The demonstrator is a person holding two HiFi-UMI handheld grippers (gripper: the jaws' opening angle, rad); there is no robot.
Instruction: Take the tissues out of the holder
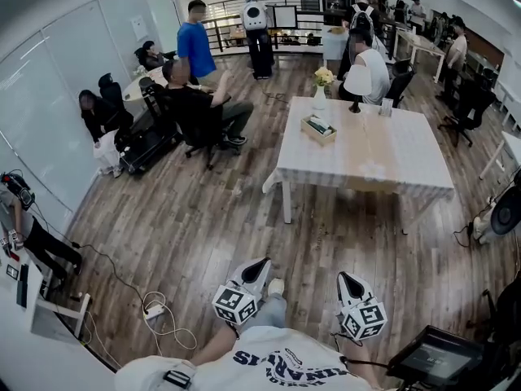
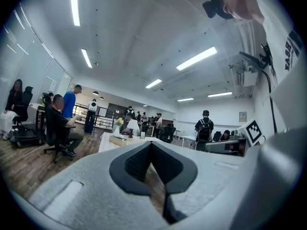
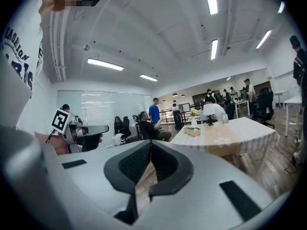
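Left hand-held gripper (image 1: pixel 259 265), right hand-held gripper (image 1: pixel 345 278): shut, empty. Holder (image 1: pixel 318 128) on counter (image 1: pixel 407 149) (far off); reaching w/ jaws shut, I'd shove it.

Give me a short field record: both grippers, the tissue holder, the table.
left gripper: jaws together, nothing between them
right gripper: jaws together, nothing between them
tissue holder: on the table, near the vase, untouched
table: white cloth, far ahead of both grippers across the wood floor
task state: not yet begun
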